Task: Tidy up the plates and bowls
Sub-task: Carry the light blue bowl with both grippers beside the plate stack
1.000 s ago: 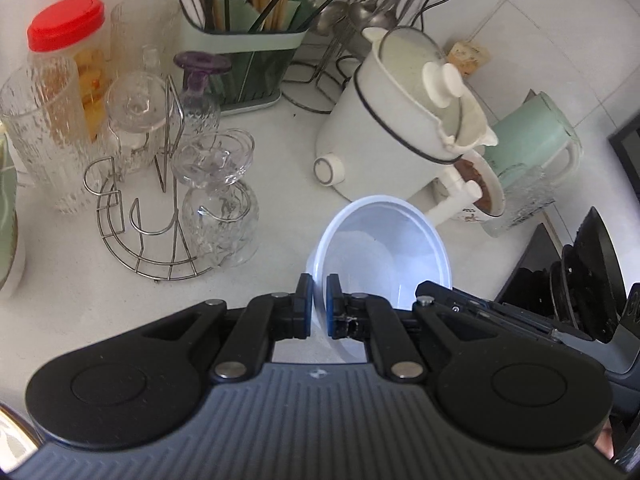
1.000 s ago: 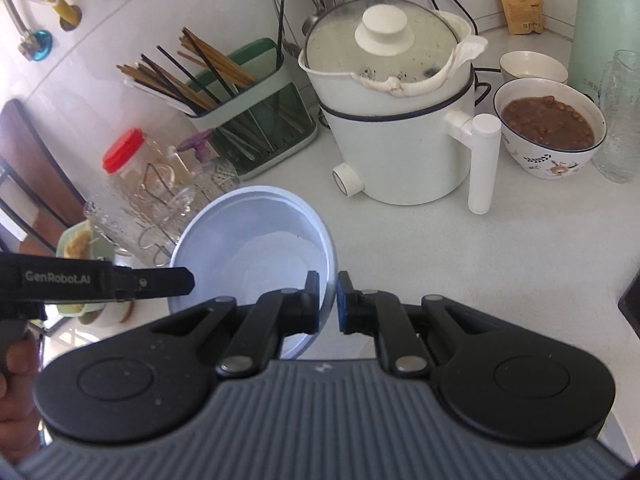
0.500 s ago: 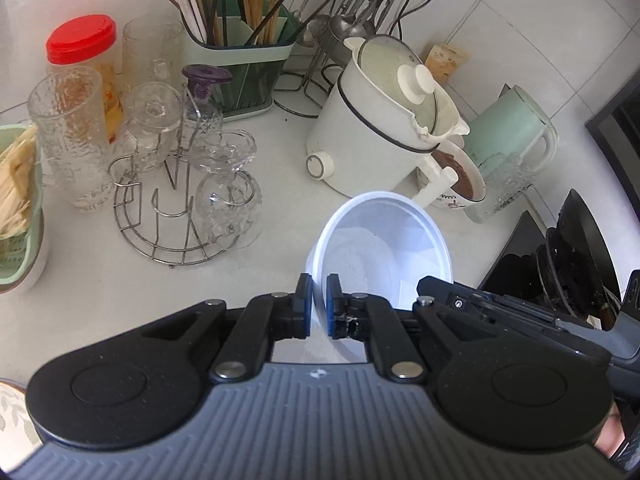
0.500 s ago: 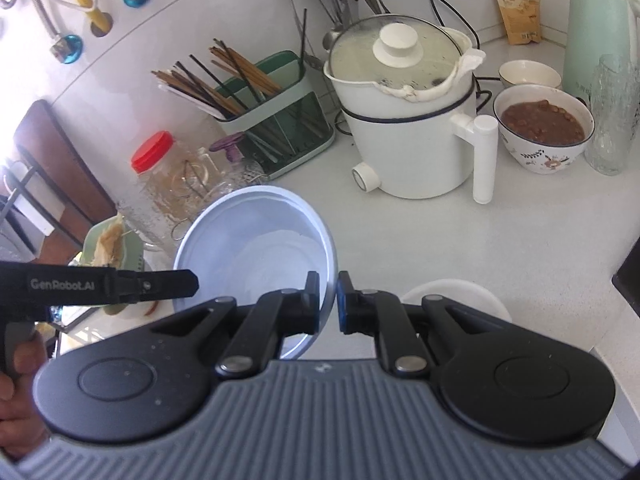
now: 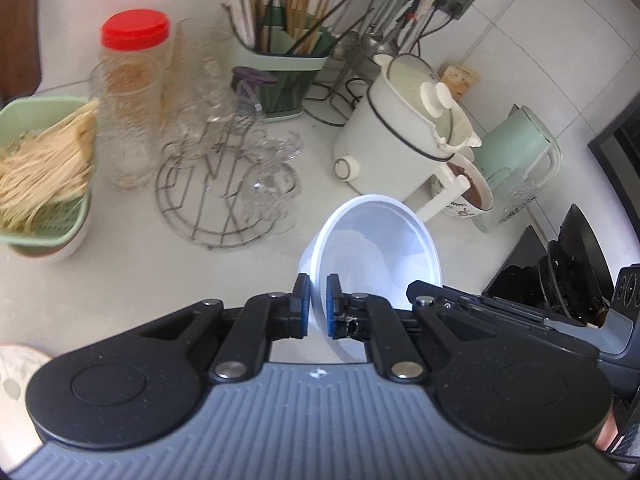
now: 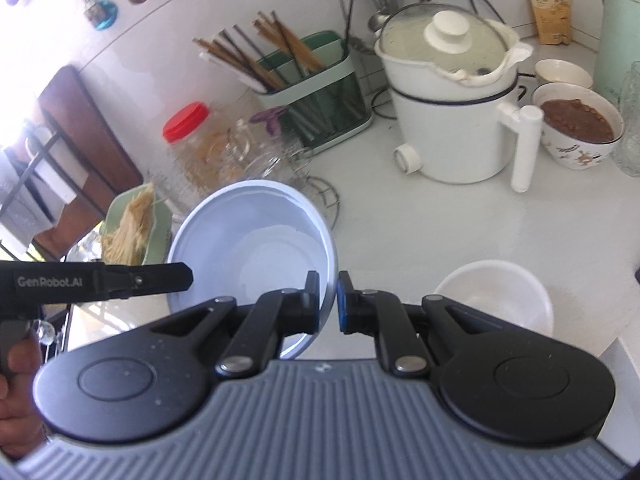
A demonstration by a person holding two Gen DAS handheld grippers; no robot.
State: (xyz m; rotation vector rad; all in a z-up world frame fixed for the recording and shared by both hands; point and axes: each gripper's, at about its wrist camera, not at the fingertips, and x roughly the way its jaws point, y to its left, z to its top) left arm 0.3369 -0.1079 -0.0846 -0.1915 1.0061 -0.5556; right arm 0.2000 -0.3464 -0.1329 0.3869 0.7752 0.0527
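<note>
- Both grippers pinch the same white bowl (image 5: 372,248), held in the air above the counter (image 5: 132,280): the left gripper (image 5: 318,306) has its fingers clamped on the rim at 7 o'clock of the bowl, and the right gripper (image 6: 328,304) has its fingers clamped on the rim at 4 o'clock in its own view
- Open counter lies toward 3 o'clock in the right view, where a second white bowl (image 6: 496,300) sits, its near edge cut off by the gripper body
- At 12 o'clock stands a white cooker (image 6: 452,120) with a lid; a bowl of brown food (image 6: 576,128) is just beside its handle
- At 10 to 11 o'clock in the left view stand a wire rack (image 5: 228,196) with glasses, a red-lidded jar (image 5: 134,76) and a chopstick holder (image 5: 280,64), close together; the glasses are blurred and hard to tell apart
- At 9 o'clock a green basket (image 5: 44,168) of pale strips is cut off by the frame
- At 3 o'clock the dark stove (image 5: 560,272) marks the counter's edge
- The bowl's underside is hidden
</note>
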